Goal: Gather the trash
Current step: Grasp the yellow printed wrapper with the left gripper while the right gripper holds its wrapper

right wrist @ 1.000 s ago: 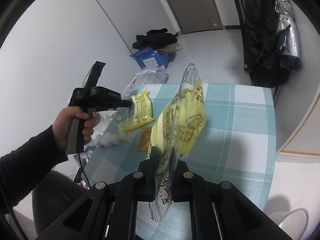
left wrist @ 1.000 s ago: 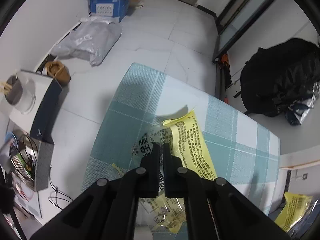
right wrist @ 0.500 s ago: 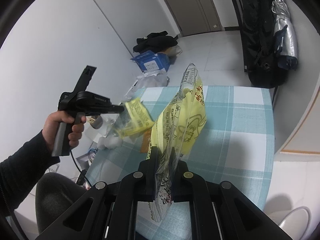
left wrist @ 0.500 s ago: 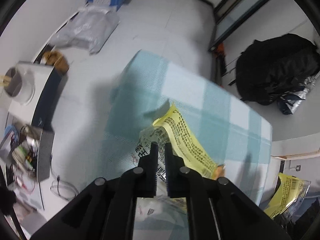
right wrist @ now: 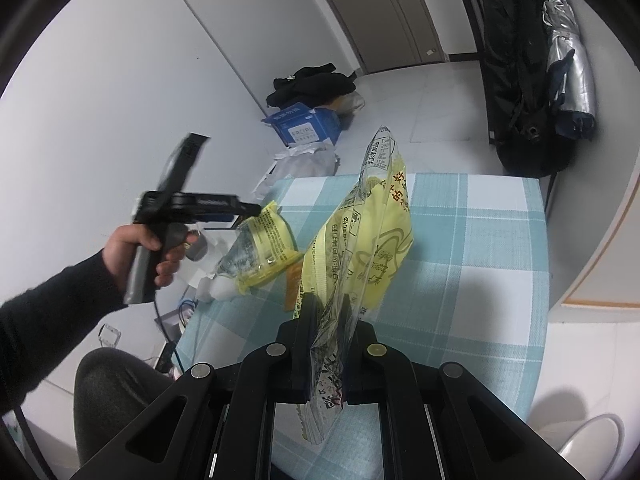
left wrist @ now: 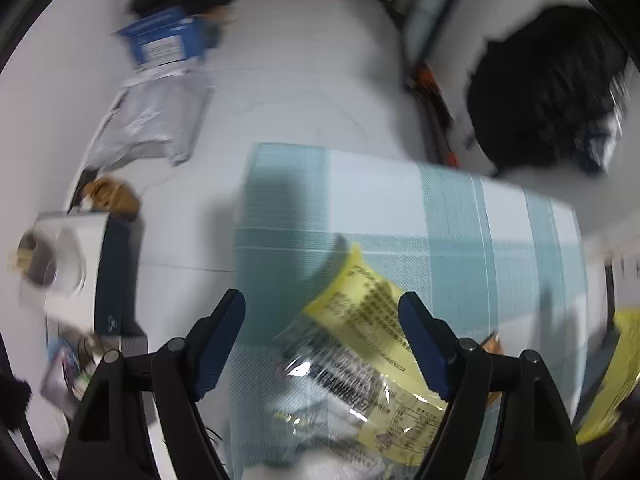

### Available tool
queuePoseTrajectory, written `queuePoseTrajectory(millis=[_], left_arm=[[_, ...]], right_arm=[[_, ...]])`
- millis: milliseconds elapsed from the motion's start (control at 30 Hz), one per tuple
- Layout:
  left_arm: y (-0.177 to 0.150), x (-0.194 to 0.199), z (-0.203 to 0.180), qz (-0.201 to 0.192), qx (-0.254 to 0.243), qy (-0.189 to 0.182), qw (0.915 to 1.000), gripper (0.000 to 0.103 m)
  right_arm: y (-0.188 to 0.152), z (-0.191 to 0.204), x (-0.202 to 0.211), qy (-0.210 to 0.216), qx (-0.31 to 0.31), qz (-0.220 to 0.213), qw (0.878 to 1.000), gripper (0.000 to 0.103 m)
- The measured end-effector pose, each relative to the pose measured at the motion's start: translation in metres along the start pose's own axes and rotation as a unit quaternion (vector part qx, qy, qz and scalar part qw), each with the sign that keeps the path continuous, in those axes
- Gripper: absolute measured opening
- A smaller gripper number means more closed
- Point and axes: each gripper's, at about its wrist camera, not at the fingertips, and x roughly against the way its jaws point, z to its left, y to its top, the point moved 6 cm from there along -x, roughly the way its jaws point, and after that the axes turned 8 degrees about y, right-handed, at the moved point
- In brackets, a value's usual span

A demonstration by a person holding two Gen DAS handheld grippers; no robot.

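My left gripper (left wrist: 320, 304) points down over the teal checked table (left wrist: 460, 208), and its jaws are opening wide. A small yellow and clear wrapper (left wrist: 368, 320) lies below and between the fingers, with neither pad touching it. In the right wrist view this wrapper (right wrist: 260, 248) sits just under the left gripper (right wrist: 250, 210) at the table's left edge. My right gripper (right wrist: 327, 304) is shut on a large yellow and clear plastic bag (right wrist: 372, 240), held upright above the table.
An orange packet (right wrist: 294, 280) and a white wad (right wrist: 218, 286) lie by the wrapper. On the floor are a blue box (right wrist: 304, 126), a grey bag (left wrist: 152, 120), dark clothes and a black backpack (right wrist: 520, 80). A person's knee (right wrist: 112, 392) is at the table's left.
The left jaws went from shut on the small yellow wrapper to wide open, and the wrapper dropped free toward the table. The left gripper rolled and shifted. The right gripper and its bag stayed still.
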Motion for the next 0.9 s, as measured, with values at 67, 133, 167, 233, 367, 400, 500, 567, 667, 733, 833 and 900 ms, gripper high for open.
queuePoseTrajectory(millis=[67, 133, 167, 233, 367, 400, 500, 567, 667, 733, 833, 900], left_arm=[[0.0, -0.005, -0.008, -0.009, -0.067, 0.013, 0.9977, 0.076], [-0.003, -0.017, -0.012, 0.01, -0.115, 0.027, 0.9929, 0.076], [-0.005, -0.023, -0.013, 0.027, -0.125, 0.016, 0.9917, 0.076], [-0.004, -0.023, -0.014, 0.023, -0.139, 0.019, 0.9898, 0.076], [-0.01, -0.024, -0.021, 0.026, -0.164, 0.021, 0.9858, 0.066], [-0.01, -0.022, -0.022, 0.027, -0.167, 0.019, 0.9854, 0.058], [-0.015, -0.016, -0.026, 0.02, -0.186, 0.016, 0.9822, 0.037], [-0.016, -0.012, -0.027, 0.014, -0.192, 0.023, 0.9811, 0.024], [-0.014, -0.007, -0.022, 0.019, -0.164, 0.027, 0.986, 0.008], [-0.013, -0.007, -0.017, 0.027, -0.135, 0.013, 0.9904, 0.006], [-0.014, 0.0, -0.016, 0.022, -0.1, -0.001, 0.9947, 0.004], [-0.013, 0.002, -0.012, 0.022, -0.066, -0.012, 0.9975, 0.003]], right_arm=[[0.0, -0.001, -0.001, -0.003, -0.001, 0.001, 1.0, 0.009], [0.0, -0.003, -0.003, -0.006, -0.003, 0.004, 1.0, 0.009], [0.0, -0.004, -0.004, -0.007, -0.005, 0.005, 1.0, 0.009], [0.0, -0.005, -0.005, -0.008, -0.009, 0.006, 1.0, 0.009], [0.002, -0.004, -0.006, -0.009, -0.009, 0.007, 1.0, 0.009], [0.002, -0.004, -0.006, -0.009, -0.009, 0.007, 1.0, 0.009], [0.002, -0.003, -0.006, -0.008, -0.012, 0.006, 1.0, 0.009], [0.003, -0.003, -0.006, -0.009, -0.013, 0.006, 1.0, 0.009], [0.002, -0.002, -0.005, -0.01, -0.011, 0.005, 1.0, 0.009], [0.002, -0.001, -0.005, -0.01, -0.011, 0.004, 1.0, 0.009], [0.001, -0.001, -0.005, -0.012, -0.01, 0.003, 1.0, 0.009], [0.0, 0.001, -0.004, -0.014, -0.008, 0.0, 1.0, 0.009]])
